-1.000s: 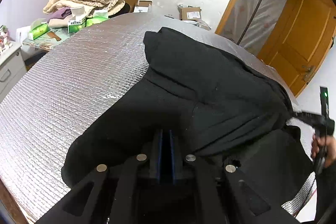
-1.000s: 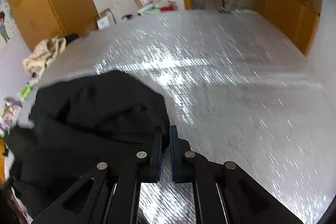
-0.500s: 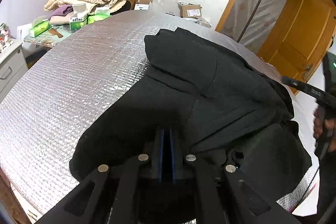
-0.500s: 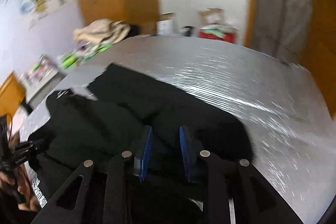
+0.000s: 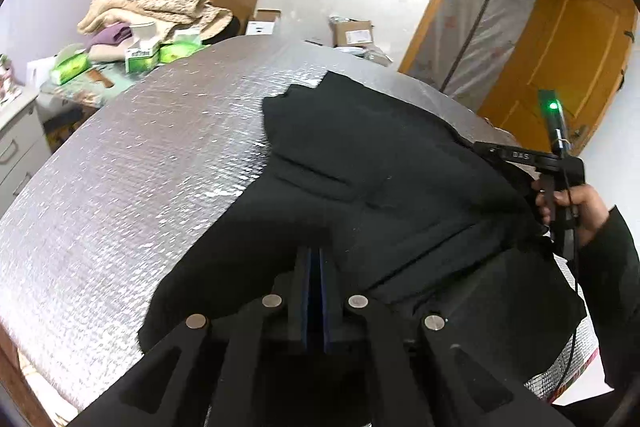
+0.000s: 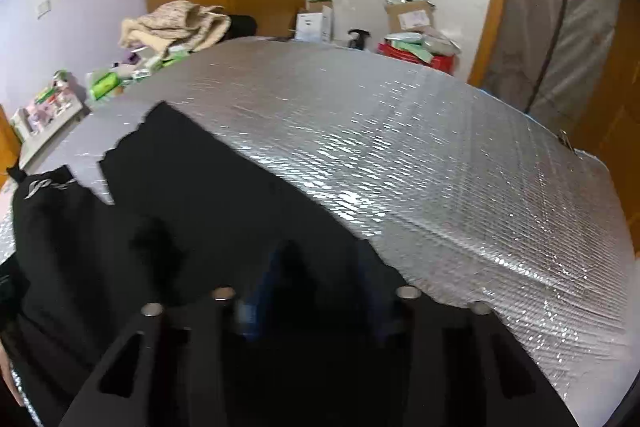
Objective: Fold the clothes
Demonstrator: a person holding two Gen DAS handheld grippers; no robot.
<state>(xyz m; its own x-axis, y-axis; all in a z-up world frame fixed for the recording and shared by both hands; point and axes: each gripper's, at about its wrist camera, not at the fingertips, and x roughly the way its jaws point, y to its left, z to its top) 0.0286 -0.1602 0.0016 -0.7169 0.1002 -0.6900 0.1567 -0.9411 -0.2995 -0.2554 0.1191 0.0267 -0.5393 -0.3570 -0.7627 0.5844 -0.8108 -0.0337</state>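
Silver quilted table cover (image 6: 420, 163) is gleaming ahead; I'm keeping my left gripper (image 5: 316, 259) pressed shut over the black garment (image 5: 380, 163), while my right gripper (image 6: 316, 267) is opening above it, gripping nothing.

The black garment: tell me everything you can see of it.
The black garment is soft, matte, knit-looking cloth lying in overlapping folded layers on the silver quilted table cover. A ribbed band crosses its upper fold, and a pale logo shows on one part in the right wrist view. The left gripper sits shut at its near edge; whether it pinches cloth is unclear. The right gripper hangs over it, its jaws opening and gripping no cloth.
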